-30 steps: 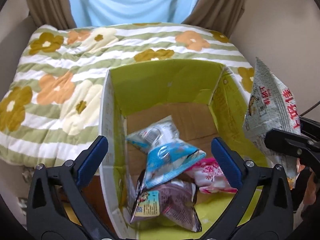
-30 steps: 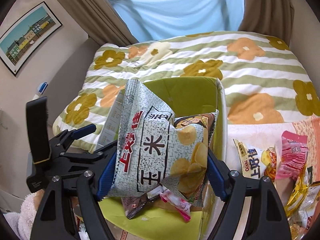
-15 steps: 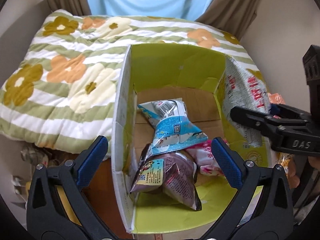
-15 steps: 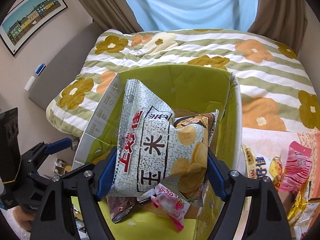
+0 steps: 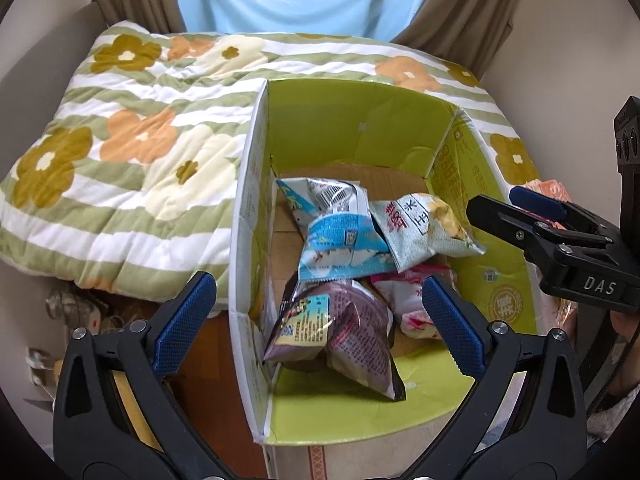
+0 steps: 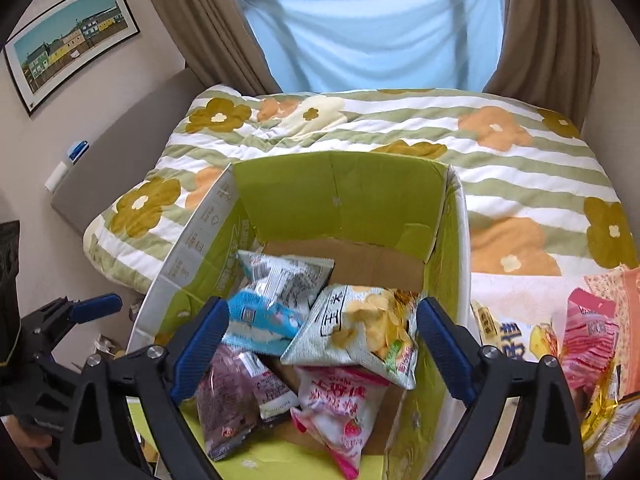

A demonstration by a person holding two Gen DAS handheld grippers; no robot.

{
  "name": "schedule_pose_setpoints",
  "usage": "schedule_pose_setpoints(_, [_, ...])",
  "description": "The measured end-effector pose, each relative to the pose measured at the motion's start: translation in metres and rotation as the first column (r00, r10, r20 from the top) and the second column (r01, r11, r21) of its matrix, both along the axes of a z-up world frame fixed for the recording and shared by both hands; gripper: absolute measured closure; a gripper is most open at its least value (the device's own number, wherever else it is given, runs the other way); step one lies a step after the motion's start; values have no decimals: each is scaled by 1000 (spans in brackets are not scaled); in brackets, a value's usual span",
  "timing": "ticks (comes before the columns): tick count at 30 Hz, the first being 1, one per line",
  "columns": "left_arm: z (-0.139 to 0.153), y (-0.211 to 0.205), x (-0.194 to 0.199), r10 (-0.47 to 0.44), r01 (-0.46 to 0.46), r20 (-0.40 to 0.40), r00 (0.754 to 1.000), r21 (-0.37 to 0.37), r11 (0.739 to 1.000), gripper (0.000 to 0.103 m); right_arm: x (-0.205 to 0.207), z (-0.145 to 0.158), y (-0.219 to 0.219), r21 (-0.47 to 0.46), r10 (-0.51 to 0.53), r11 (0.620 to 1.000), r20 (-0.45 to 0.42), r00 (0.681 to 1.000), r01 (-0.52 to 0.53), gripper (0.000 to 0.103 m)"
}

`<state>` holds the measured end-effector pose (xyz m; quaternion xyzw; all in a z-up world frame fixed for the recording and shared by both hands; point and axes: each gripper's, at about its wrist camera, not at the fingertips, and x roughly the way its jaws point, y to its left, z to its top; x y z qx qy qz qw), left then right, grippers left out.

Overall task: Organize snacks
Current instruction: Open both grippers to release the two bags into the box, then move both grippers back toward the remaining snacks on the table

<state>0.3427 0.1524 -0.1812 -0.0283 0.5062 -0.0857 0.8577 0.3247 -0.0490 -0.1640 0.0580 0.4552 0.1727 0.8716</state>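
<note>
An open carton with green inner walls (image 5: 360, 120) (image 6: 340, 192) stands against the bed and holds several snack bags. A grey chip bag (image 6: 360, 328) (image 5: 428, 232) lies loose on top of them, beside a blue bag (image 5: 340, 248), a purple bag (image 5: 340, 332) and a pink bag (image 5: 408, 308). My right gripper (image 6: 322, 312) (image 5: 496, 200) hangs above the carton's right side, its jaws opening; the chip bag sits below and between the pads, untouched. My left gripper (image 5: 316, 292) is open over the carton's near left corner, holding nothing.
A floral striped quilt (image 6: 400, 140) covers the bed behind the carton. More loose snacks lie on the bed to the right: a yellow-printed bag (image 6: 504, 340) and a pink bag (image 6: 588, 332). Curtains and a wall close the back; floor clutter lies at lower left.
The grey chip bag has left my right gripper and dropped into the carton; the right jaws have widened. My left gripper has shifted sideways along the carton's near edge.
</note>
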Motion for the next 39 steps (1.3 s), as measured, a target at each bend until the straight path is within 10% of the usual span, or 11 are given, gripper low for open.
schedule_pose_setpoints(22, [37,-38,-43,-158,165,109,981,-59,985,1,-81,47,-34,-30,-115,993,53,992,116,10])
schedule_pose_setpoints(39, [44,-229,-62,-302,316,125,945,-122,941,1,-155,65,-218,-134,-320,936,69,945,326,10])
